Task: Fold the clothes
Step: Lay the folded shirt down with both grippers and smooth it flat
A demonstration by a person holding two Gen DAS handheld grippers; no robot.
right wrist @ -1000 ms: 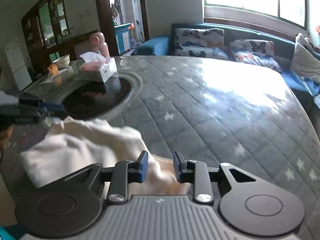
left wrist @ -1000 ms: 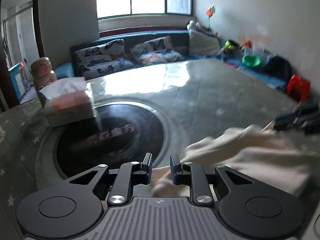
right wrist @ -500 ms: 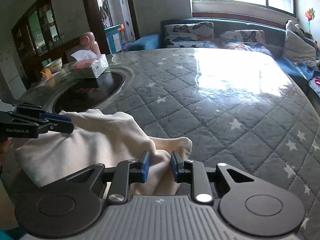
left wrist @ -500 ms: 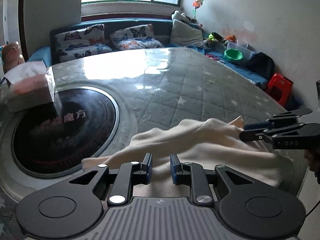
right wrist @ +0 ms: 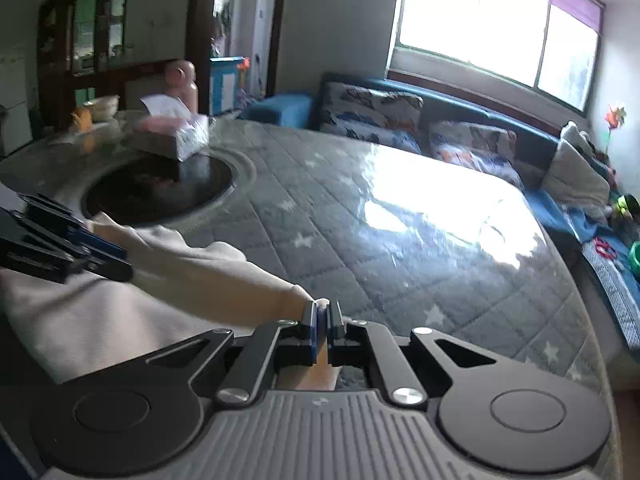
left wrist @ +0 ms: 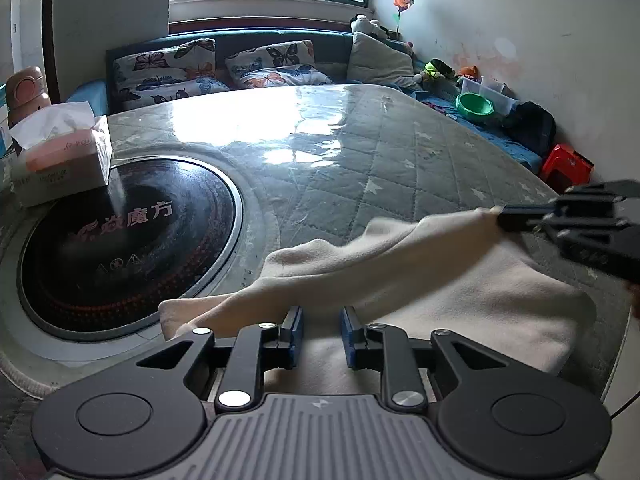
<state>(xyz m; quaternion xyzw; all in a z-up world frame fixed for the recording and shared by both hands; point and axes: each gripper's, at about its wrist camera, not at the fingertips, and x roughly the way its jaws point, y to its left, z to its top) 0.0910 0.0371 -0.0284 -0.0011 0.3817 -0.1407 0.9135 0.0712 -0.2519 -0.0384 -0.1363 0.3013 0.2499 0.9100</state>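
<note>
A cream garment (left wrist: pixel 460 296) lies partly folded near the front edge of the quilted grey table (left wrist: pixel 400 168). In the left wrist view my left gripper (left wrist: pixel 321 330) stands open just above the cloth, nothing between its pads. My right gripper (right wrist: pixel 322 316) is shut on a corner of the garment (right wrist: pixel 192 280) and lifts that edge off the table. It shows in the left wrist view (left wrist: pixel 504 216) at the right, with the cloth stretched up to it. The left gripper shows in the right wrist view (right wrist: pixel 112 260) at the left, over the cloth.
A round black cooktop (left wrist: pixel 120 240) is set in the table to the left, with a tissue box (left wrist: pixel 60 152) on its far rim. A sofa with butterfly cushions (left wrist: pixel 248 64) stands behind. A red stool (left wrist: pixel 566 164) and green bowl (left wrist: pixel 474 104) sit at the right.
My right gripper has shut on the garment's corner and raised it, pulling the edge taut. My left gripper stays open and has shifted slightly over the cloth.
</note>
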